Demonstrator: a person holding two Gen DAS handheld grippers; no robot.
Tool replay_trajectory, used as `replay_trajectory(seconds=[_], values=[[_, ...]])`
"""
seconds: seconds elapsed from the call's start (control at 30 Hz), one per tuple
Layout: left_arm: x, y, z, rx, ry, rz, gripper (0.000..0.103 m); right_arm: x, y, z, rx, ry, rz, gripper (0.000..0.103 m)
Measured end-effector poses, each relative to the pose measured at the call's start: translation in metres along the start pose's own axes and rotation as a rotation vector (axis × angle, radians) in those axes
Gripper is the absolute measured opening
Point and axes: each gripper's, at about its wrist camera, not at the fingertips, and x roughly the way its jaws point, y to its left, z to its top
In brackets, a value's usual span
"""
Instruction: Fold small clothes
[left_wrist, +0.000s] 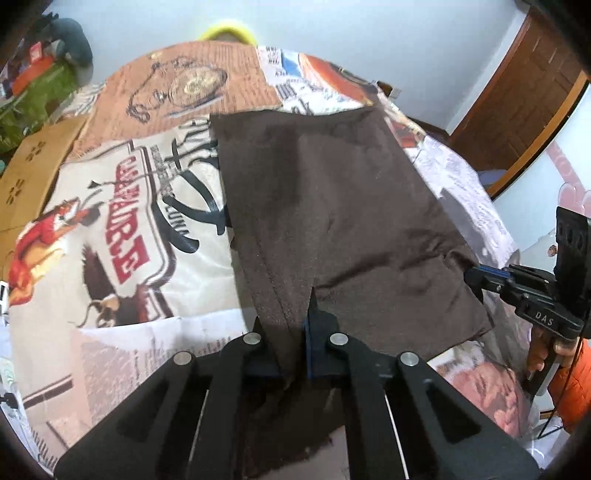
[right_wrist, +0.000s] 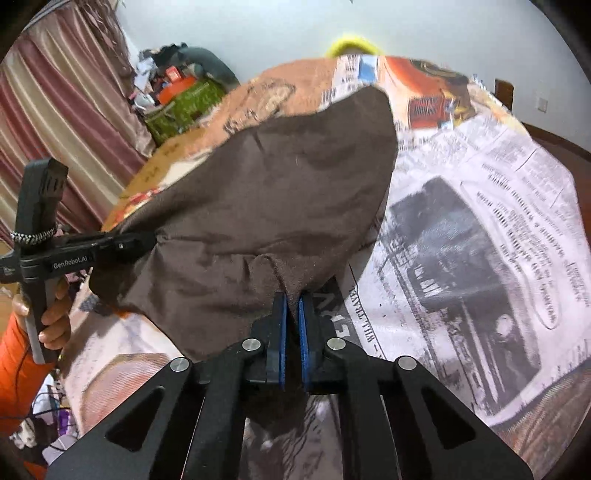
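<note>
A small dark brown garment (left_wrist: 332, 206) lies spread on a bed covered by a printed sheet (left_wrist: 129, 229). My left gripper (left_wrist: 291, 325) is shut on the garment's near edge, cloth pinched between its blue pads and hanging below. In the right wrist view the same brown garment (right_wrist: 266, 192) is lifted and bunched at its near edge, where my right gripper (right_wrist: 292, 306) is shut on a fold of it. Each gripper shows in the other's view, clamped on a corner: the right gripper (left_wrist: 476, 277) at the right, the left gripper (right_wrist: 147, 240) at the left.
A cardboard box (left_wrist: 33, 173) sits at the bed's left side, with a cluttered green pile (right_wrist: 184, 107) and a pink curtain (right_wrist: 55, 122) beyond. A wooden door (left_wrist: 524, 103) stands at the right. An orange sleeve and hand (right_wrist: 55, 317) hold the left gripper's handle. Something yellow (left_wrist: 229, 31) peeks over the bed's far end.
</note>
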Motion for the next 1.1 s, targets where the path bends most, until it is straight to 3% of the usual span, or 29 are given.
replay_trajectory(seconds=[0.27,0.5,0.63,0.77,0.97,1.03,1.1], values=[[-0.038,-0.011,0.015,0.025,-0.116,0.034,0.004,-0.027,0.013,0.018,-0.029,-0.104,0.019,0.005],[-0.035,-0.011,0.055,0.040,-0.155,0.057,0.004,-0.024,0.012,0.049,-0.041,-0.163,0.011,0.004],[-0.015,0.004,0.067,-0.028,-0.073,0.000,0.004,-0.018,0.007,0.062,-0.045,-0.166,0.001,0.004],[0.001,0.018,0.052,-0.097,0.019,-0.068,0.007,-0.014,-0.003,0.058,-0.036,-0.134,-0.011,0.005],[0.020,0.026,0.016,-0.098,0.129,-0.002,0.010,0.004,-0.018,0.034,-0.048,-0.021,-0.076,0.008],[0.017,0.028,0.008,-0.104,0.133,0.029,0.010,0.006,-0.020,0.026,-0.067,0.005,-0.103,0.008],[0.009,0.027,0.002,-0.097,0.117,0.050,0.018,0.006,-0.021,0.019,-0.079,0.028,-0.119,0.009]])
